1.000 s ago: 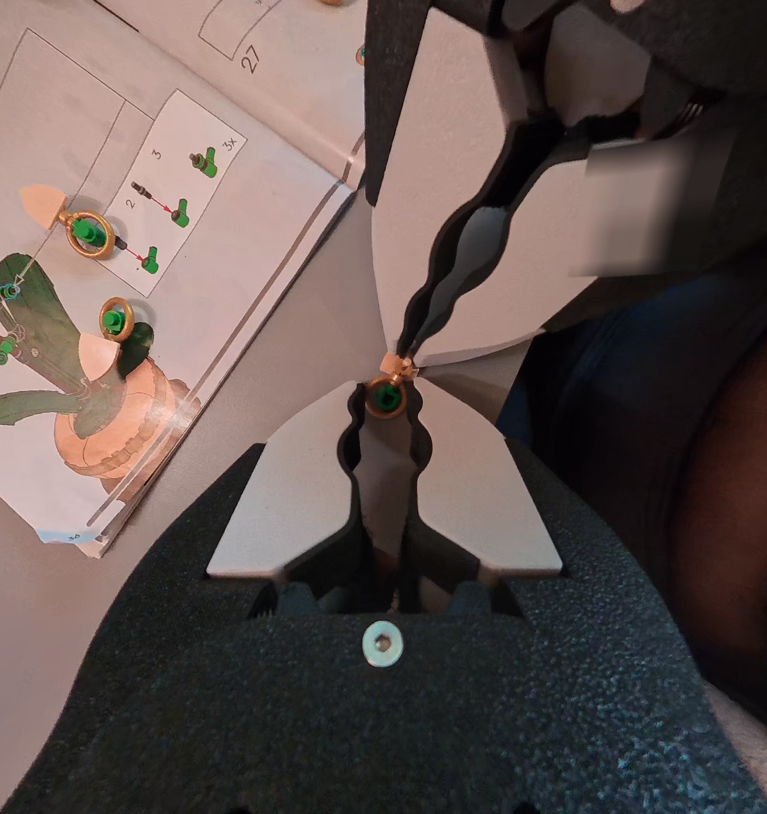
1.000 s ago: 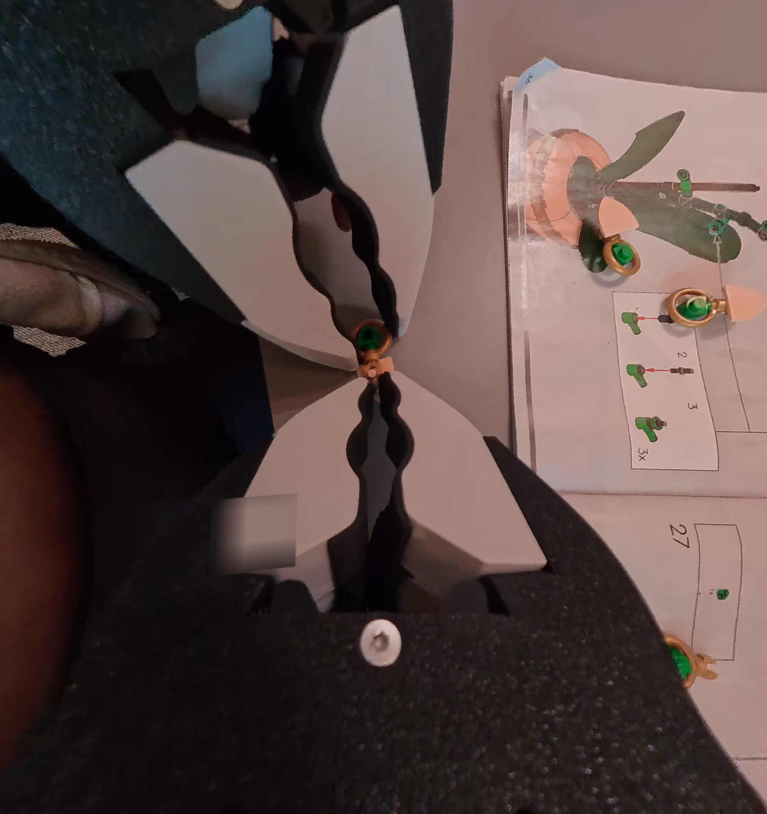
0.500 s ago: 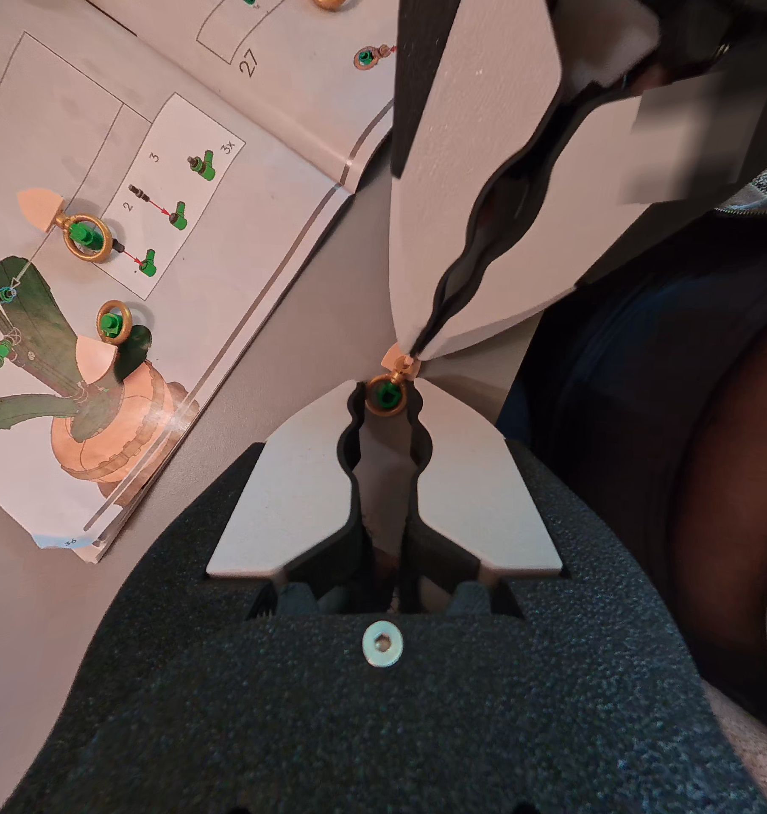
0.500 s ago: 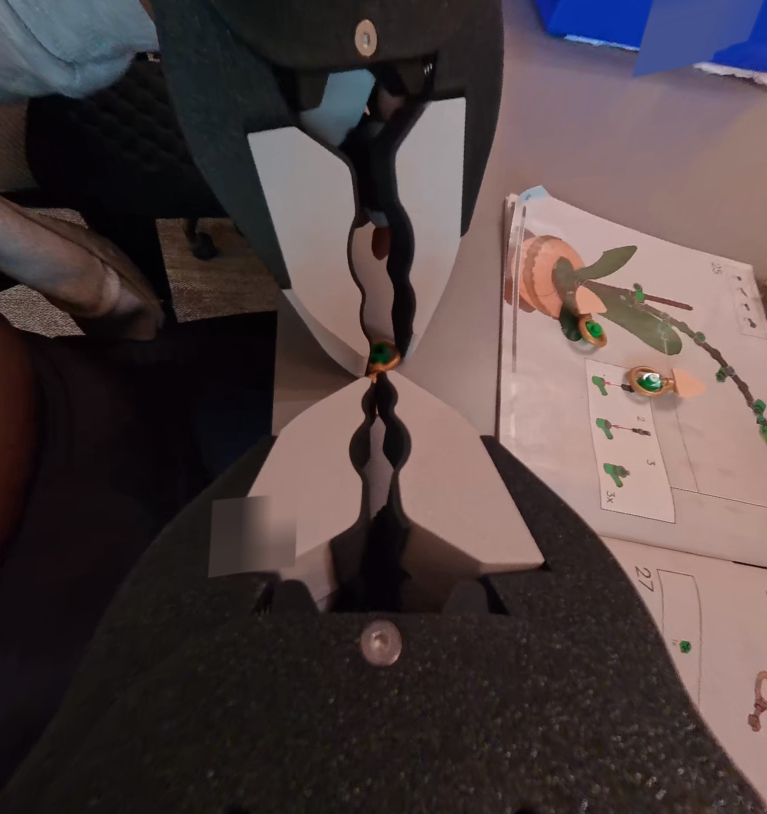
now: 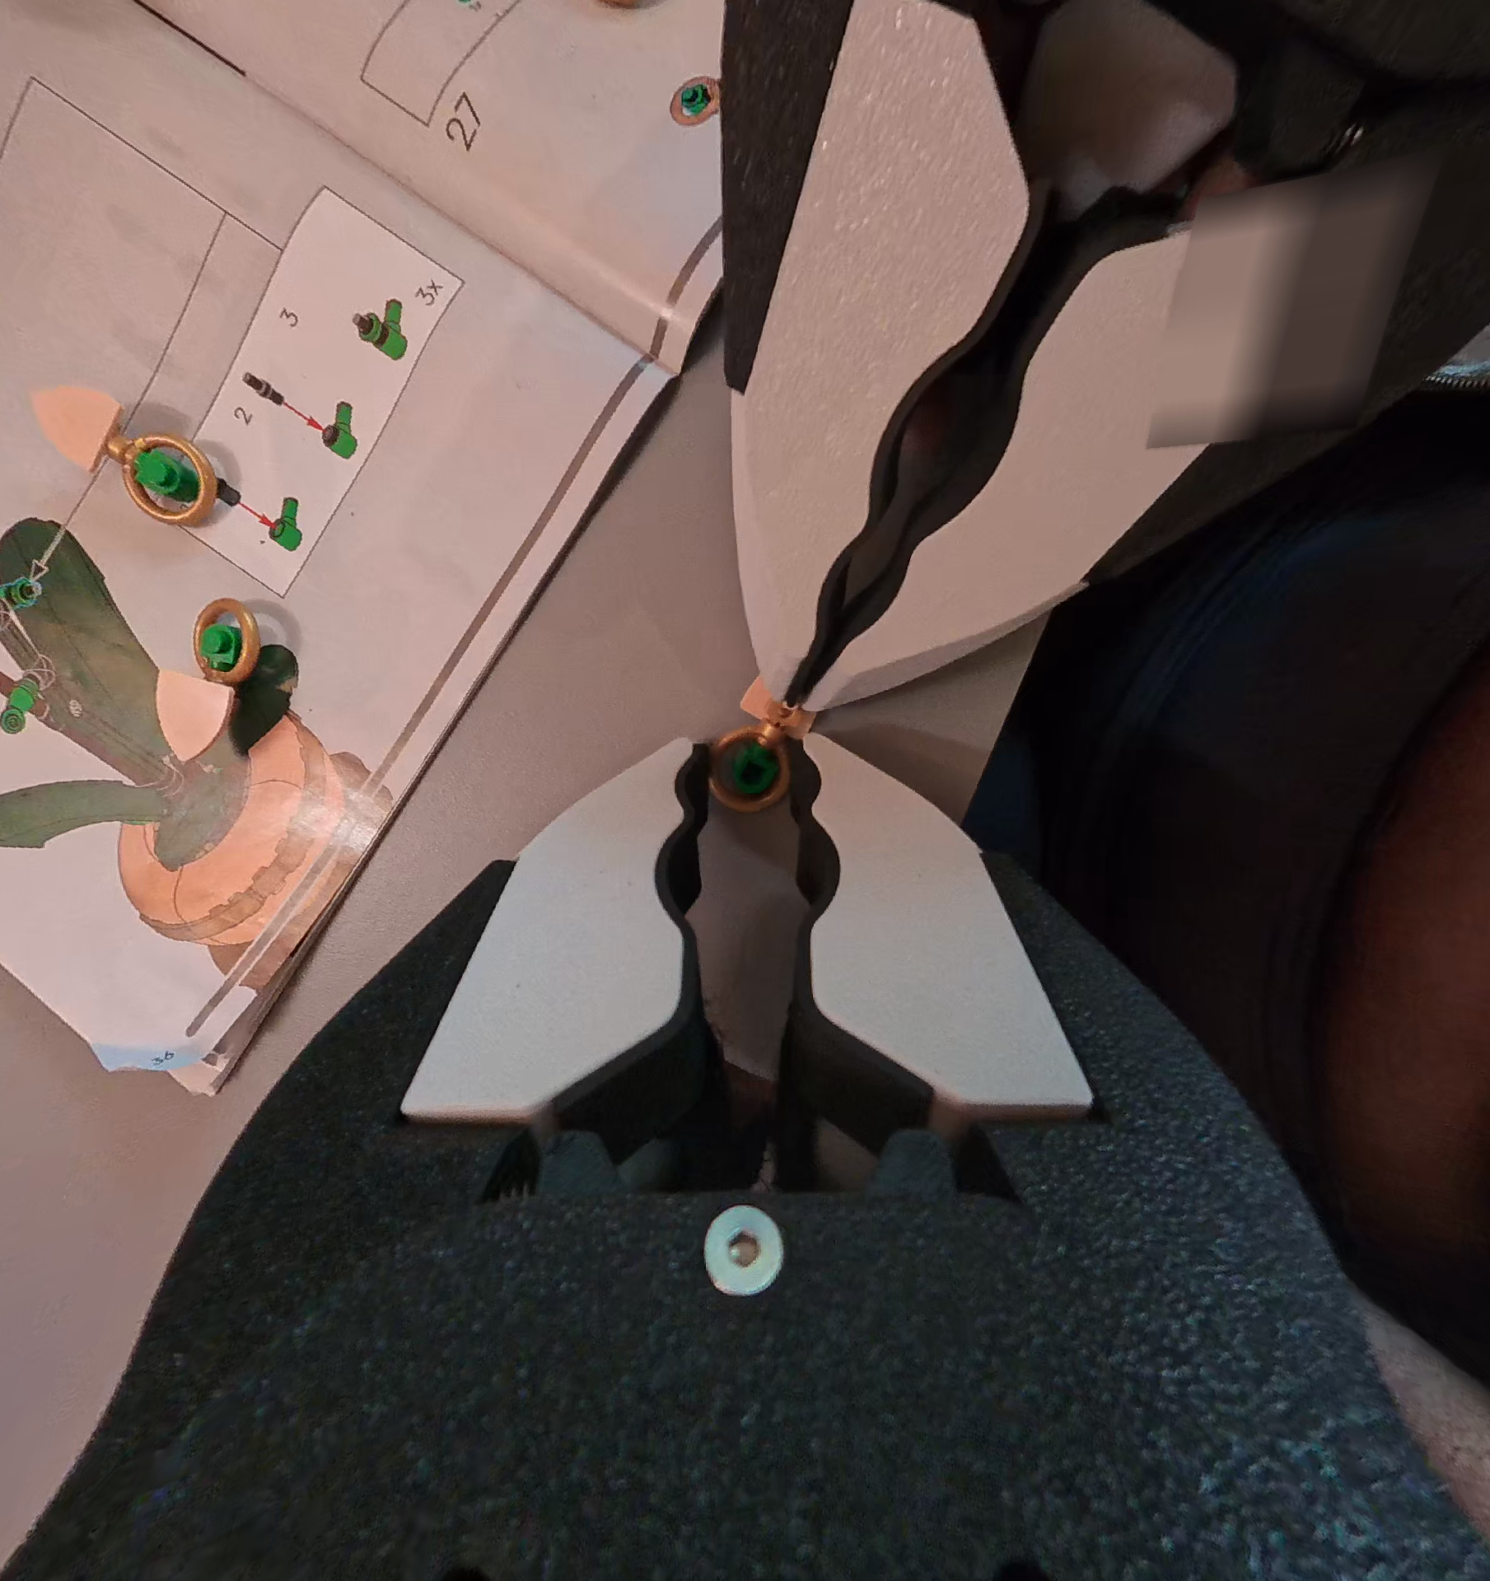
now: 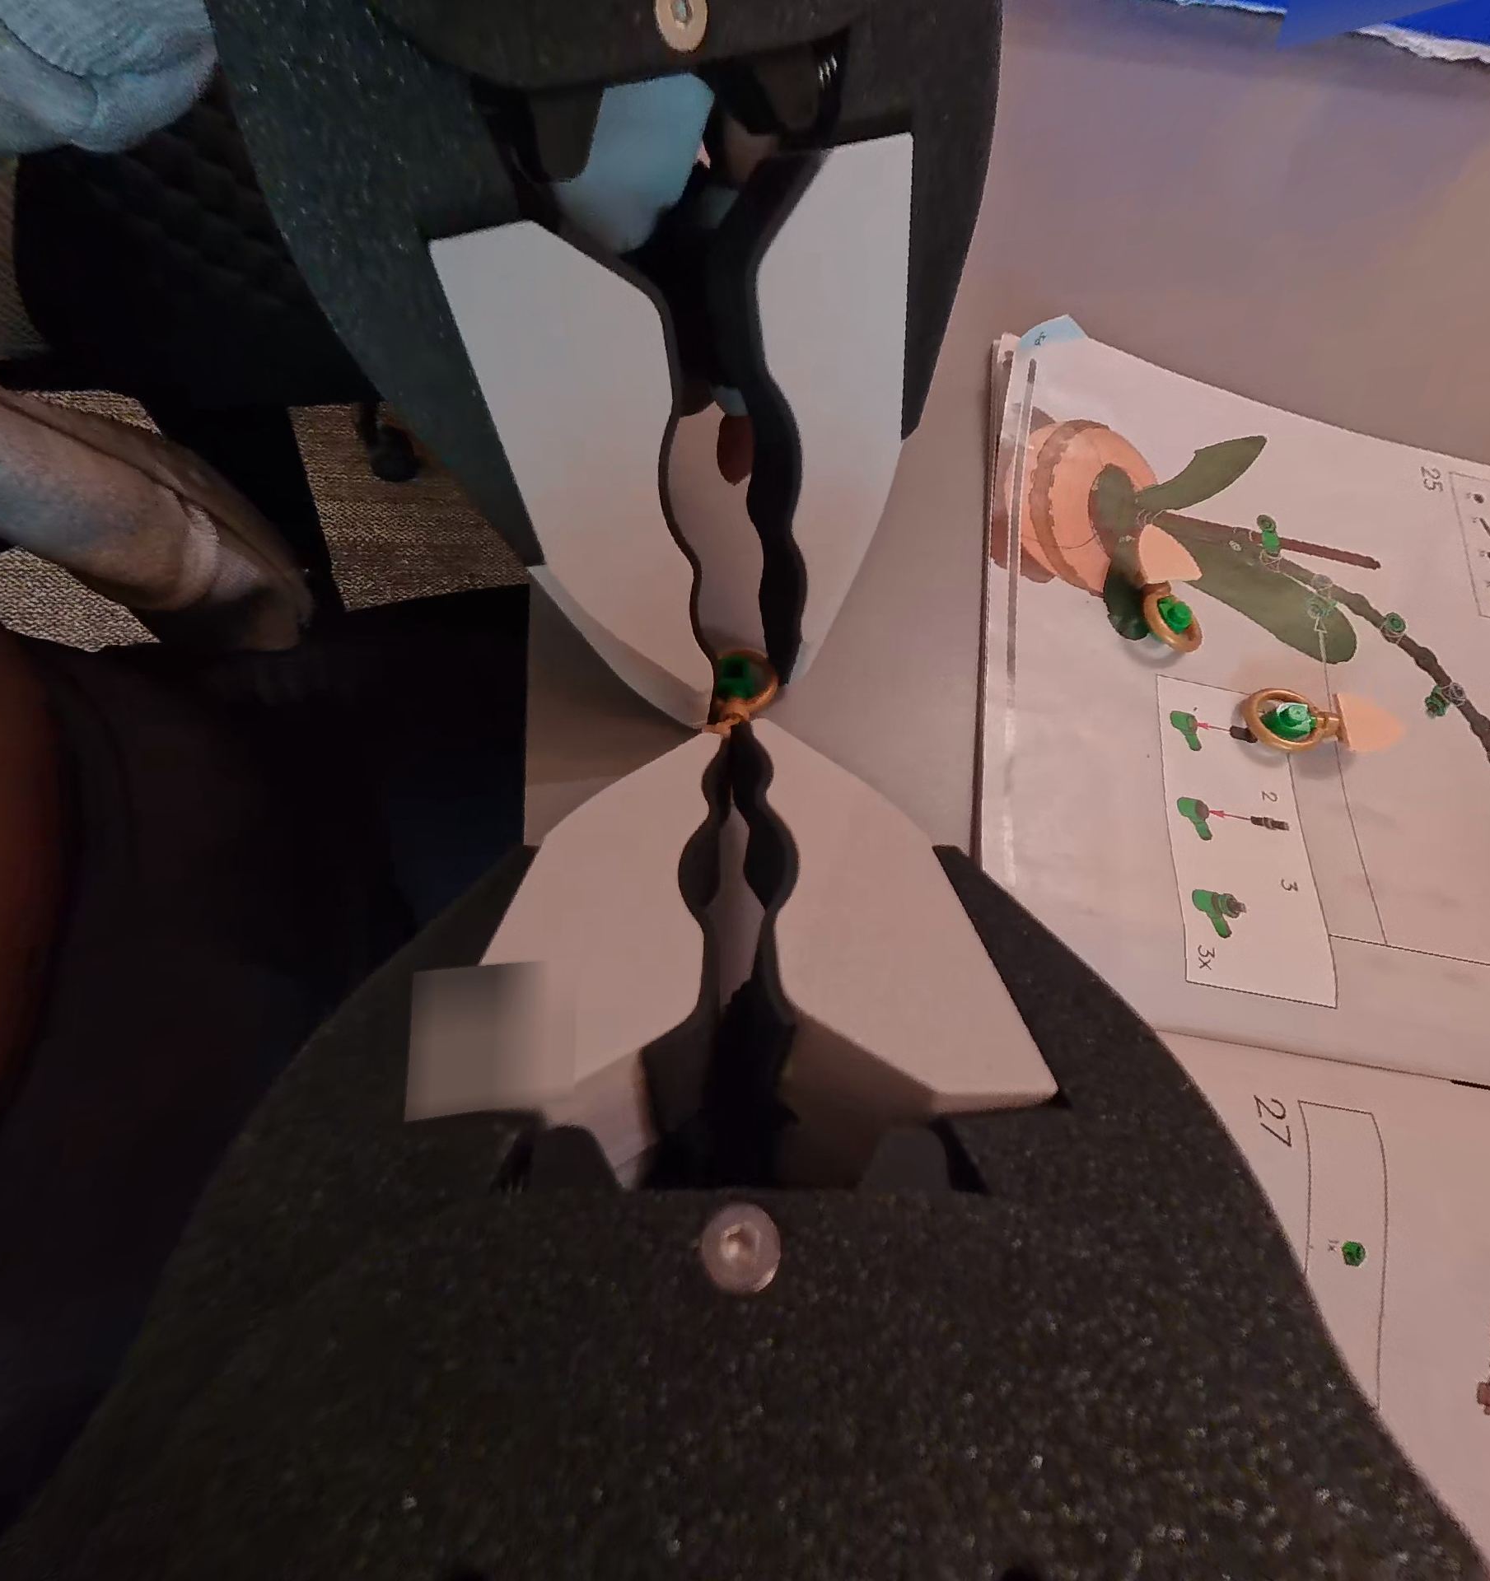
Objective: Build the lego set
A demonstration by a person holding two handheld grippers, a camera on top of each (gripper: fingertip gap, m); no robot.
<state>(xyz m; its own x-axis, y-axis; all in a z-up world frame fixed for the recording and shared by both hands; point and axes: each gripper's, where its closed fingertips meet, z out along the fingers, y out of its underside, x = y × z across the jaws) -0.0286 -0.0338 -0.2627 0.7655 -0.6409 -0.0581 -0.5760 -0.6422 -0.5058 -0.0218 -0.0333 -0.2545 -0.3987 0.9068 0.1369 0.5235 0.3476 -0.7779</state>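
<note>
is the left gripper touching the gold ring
Touching: in the left wrist view the left gripper has both fingertips pressed against the gold ring.

Right wrist view raised and tilted since a second ago: instruction booklet (image 6: 1237, 770) shifted lower right. Pale petal piece (image 5: 762, 695) turned slightly at right gripper (image 5: 797, 697) tips.

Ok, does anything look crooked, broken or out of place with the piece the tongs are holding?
Nothing stands out. The left tongs grip the gold ring with its green piece seated inside, and the right tongs pinch the ring's stem beside a small peach piece. The instruction booklet lies open and flat on the table.
</note>
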